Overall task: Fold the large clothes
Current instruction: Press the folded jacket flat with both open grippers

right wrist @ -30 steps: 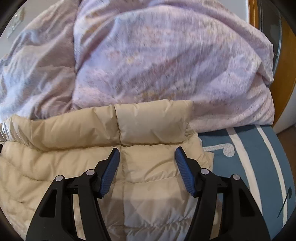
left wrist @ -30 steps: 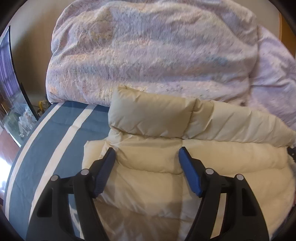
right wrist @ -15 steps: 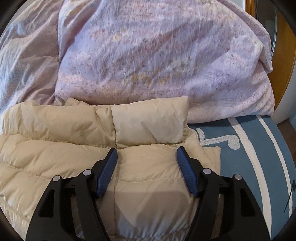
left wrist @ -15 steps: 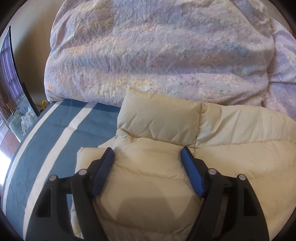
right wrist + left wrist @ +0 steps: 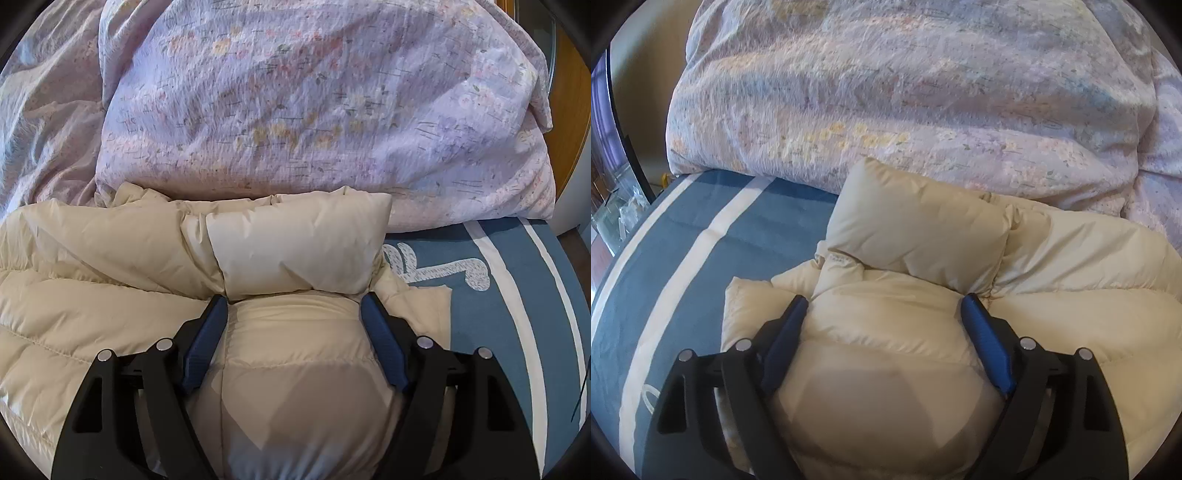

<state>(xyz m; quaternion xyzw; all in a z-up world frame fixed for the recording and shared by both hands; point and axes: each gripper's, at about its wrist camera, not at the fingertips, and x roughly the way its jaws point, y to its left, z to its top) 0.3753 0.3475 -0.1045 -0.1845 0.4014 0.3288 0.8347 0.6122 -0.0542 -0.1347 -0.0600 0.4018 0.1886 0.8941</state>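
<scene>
Left wrist view: the left tool (image 5: 884,306), its jaws just widening, straddles the cream puffer jacket (image 5: 923,354) on the blue striped bed cover (image 5: 701,236), below a floral duvet (image 5: 905,92).

Right wrist view: the right tool (image 5: 293,304), also widening, straddles the jacket's other end.

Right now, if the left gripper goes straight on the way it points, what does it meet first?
Most likely the puffy cream quilted down jacket, which bulges between the open left gripper. The floral lilac duvet lies farther back. Whether the blue pads already touch the jacket is unclear.
</scene>
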